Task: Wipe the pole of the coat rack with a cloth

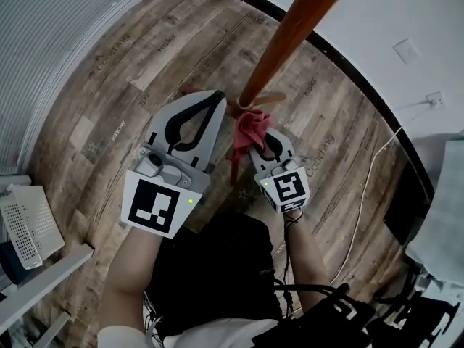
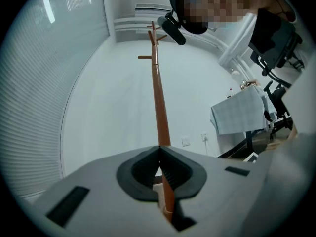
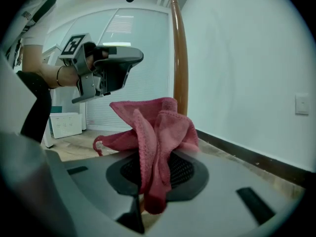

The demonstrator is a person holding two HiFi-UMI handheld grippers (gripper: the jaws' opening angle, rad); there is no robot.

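The right gripper (image 3: 154, 179) pinches a red cloth (image 3: 158, 127), which bunches up above its jaws, just beside the foot of the coat rack pole (image 1: 290, 35); the left gripper (image 2: 159, 149) has its jaws pressed together on nothing, near the pole; a wood-plank floor (image 1: 94, 100) lies beyond.

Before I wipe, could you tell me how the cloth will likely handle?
Probably floppy: the cloth droops in folds from the right claw. Likely light, since folds stand up unsupported. Its looped pile may drag on the pole.
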